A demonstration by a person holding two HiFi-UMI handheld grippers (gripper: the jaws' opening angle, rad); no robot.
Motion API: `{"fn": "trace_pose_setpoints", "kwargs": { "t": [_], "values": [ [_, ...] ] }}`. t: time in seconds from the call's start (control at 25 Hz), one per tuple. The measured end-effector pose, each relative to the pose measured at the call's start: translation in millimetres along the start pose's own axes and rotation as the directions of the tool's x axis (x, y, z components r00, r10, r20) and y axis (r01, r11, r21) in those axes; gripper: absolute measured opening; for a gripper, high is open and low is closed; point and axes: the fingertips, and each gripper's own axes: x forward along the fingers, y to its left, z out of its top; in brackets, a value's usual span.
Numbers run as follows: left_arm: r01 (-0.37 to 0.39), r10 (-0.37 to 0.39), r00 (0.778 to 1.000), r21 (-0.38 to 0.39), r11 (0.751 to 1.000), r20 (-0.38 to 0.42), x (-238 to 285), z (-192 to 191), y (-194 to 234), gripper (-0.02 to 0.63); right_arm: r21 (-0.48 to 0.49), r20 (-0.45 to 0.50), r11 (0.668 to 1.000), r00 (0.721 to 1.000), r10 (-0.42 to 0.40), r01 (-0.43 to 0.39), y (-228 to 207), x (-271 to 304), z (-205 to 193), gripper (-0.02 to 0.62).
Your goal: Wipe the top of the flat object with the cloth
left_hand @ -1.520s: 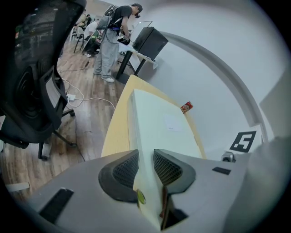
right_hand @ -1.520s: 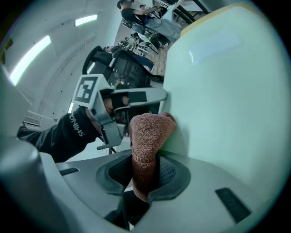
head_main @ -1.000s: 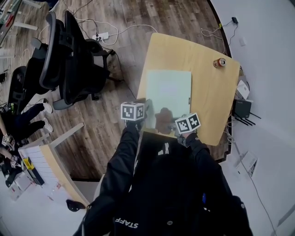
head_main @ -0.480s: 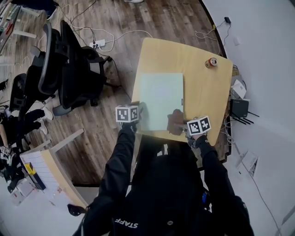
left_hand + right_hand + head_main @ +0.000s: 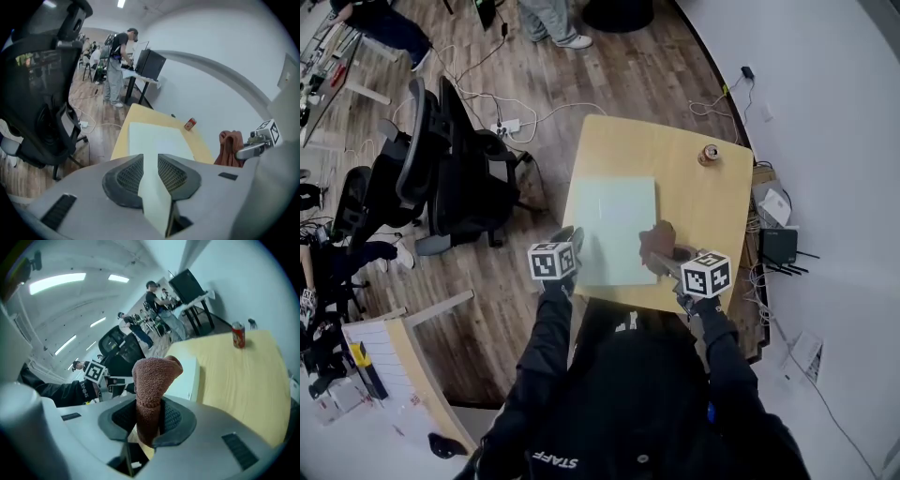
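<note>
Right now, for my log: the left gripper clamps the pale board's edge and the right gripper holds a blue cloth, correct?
No: the cloth in the right gripper is reddish-brown, not blue, as the right gripper view shows. The left gripper does clamp the pale board's edge.

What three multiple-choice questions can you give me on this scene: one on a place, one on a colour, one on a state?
1. Where does the can stand?
A. on a chair seat
B. near the far right corner of the table
C. on the floor

2. Which colour has the cloth?
A. blue
B. white
C. reddish brown

3. How is the left gripper?
A. open and empty
B. shut on the near edge of the flat board
C. shut on the cloth

Key: 1 B, the head view shows it on bare wood by that corner; 2 C, it shows between the jaws of the right gripper; 3 B, its own view shows the pale board pinched between the jaws.
</note>
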Motion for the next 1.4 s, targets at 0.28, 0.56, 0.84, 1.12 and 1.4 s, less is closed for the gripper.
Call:
{"fn": "trace_pose_setpoints", "kwargs": {
  "t": [0.28, 0.56, 0.84, 1.12, 1.4],
  "values": [
    [-0.053, -0.02, 0.912, 0.168, 0.984, 0.409, -106.8, 104.1, -98.5, 0.034, -0.323, 0.291, 0.921, 0.949, -0.121, 0.217, 74.4, -57.7, 108.9, 0.104],
    [-0.106, -0.067, 0.805, 0.254, 0.961, 0.589, -192.7, 149.1, -172.8, 0.034, -0.411, 0.499, 0.849, 0.861, -0.096, 0.333, 150.4, -117.3, 164.7, 0.104],
    [-0.123, -0.088, 0.762, 0.278, 0.953, 0.642, -231.8, 157.0, -197.6, 0.034, -0.418, 0.562, 0.835, 0.824, -0.073, 0.358, 182.8, -139.8, 174.4, 0.104],
    [-0.112, -0.135, 0.734, 0.314, 0.943, 0.666, -252.9, 161.8, -208.9, 0.034, -0.424, 0.59, 0.821, 0.804, -0.068, 0.381, 202.7, -141.7, 176.0, 0.104],
    [-0.095, -0.151, 0.741, 0.324, 0.941, 0.654, -269.0, 151.9, -189.5, 0.034, -0.439, 0.594, 0.805, 0.801, -0.071, 0.398, 235.8, -126.4, 172.8, 0.104]
  ]
}}
